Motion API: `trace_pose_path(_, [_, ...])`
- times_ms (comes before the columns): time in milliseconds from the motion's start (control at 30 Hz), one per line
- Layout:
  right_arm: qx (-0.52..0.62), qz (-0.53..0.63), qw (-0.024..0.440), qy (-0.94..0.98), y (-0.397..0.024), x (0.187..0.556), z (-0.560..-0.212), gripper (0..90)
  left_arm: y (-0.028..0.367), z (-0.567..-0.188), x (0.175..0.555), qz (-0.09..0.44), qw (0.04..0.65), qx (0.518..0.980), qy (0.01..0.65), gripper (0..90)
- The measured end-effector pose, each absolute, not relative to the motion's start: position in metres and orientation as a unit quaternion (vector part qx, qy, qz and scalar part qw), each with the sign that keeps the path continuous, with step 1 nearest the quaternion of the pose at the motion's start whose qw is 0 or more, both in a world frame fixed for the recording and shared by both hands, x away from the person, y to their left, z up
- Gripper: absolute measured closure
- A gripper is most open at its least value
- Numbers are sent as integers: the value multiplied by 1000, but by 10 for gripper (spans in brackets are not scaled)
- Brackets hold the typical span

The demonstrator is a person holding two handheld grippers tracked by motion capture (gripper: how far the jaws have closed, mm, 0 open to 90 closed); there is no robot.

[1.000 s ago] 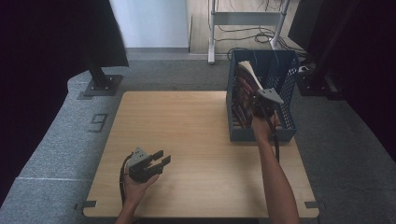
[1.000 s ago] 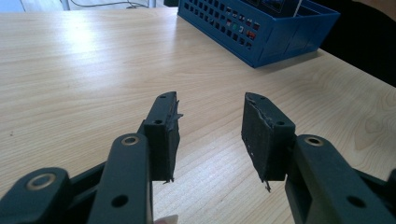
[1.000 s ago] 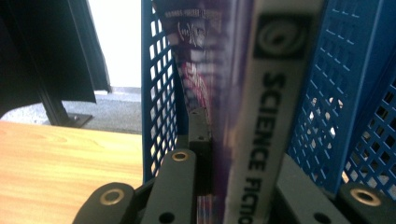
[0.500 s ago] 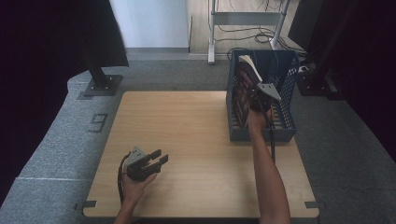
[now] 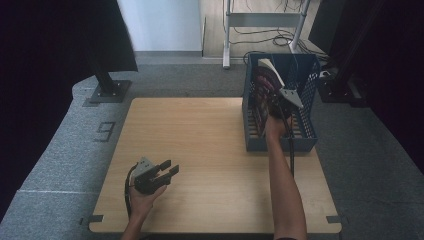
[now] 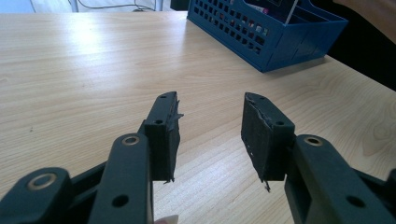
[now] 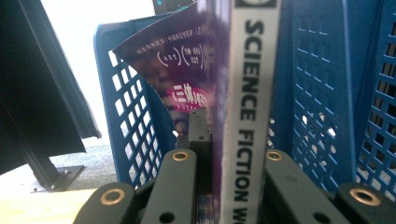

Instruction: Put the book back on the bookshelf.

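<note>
1 magazine (image 7: 247, 93) upright, spine vertical, in basket (image 7: 322, 93)

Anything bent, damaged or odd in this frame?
Yes. In the right gripper view, the purple magazine clamped by the right gripper in the blue basket has its cover curling sideways. The left gripper has frayed, ragged finger pads.
</note>
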State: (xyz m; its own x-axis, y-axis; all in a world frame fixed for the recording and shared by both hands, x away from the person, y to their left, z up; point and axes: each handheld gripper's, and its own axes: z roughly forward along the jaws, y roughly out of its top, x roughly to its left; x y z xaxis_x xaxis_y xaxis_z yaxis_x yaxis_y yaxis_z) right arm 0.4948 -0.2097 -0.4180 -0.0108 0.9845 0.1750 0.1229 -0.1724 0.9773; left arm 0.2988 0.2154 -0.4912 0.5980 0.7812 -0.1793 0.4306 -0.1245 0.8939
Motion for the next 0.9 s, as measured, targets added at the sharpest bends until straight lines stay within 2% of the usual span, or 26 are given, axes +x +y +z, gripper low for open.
trace_pose_path(233, [566,525,411,485,-214,483,-420,818,213,-490,297,171,516,732,410,565])
trace_pose_path(400, [553,521,425,493,-213,481,-417,818,212,-490,297,171,517,731,410,565])
trace_pose_path(567, [556,538,409,483,-211,488,-416,818,212,-490,297,176,519,730,408,570])
trace_pose_path(900, [526,547,416,501,-184,507,-422,818,217,-490,298,180,519,727,413,572])
